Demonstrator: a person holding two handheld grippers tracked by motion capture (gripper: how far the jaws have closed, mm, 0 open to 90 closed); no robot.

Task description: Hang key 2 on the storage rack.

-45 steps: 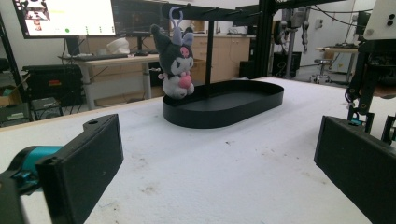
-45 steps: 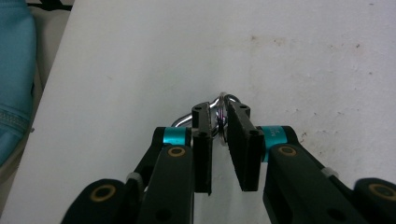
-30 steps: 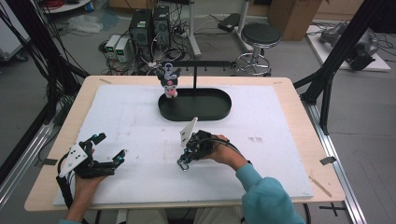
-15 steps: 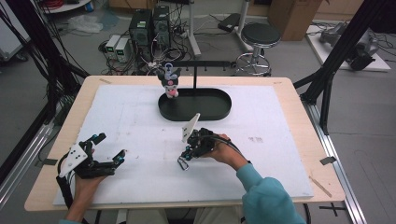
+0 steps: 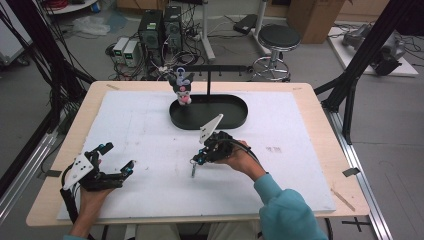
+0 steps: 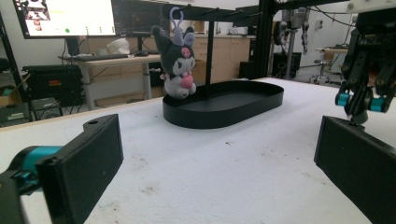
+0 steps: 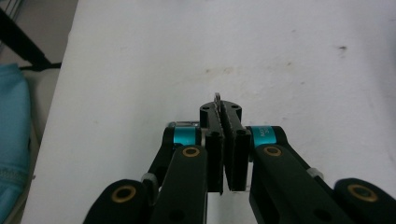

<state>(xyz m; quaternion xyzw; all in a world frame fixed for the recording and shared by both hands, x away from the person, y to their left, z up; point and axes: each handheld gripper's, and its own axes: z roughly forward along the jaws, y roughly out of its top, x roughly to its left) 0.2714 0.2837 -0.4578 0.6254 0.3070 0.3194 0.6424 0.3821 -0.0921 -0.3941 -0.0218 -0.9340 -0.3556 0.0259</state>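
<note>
From my remote seat I look down on a pale wooden tabletop covered by a white foam sheet, framed by black metal struts. Beyond it the grey floor carries two black computer towers, small white boxes and tangled cables. A round black stool on a chrome base stands near a cardboard box. Farther into the room I see a lit monitor above a light wooden desk, with wooden cabinets behind.
</note>
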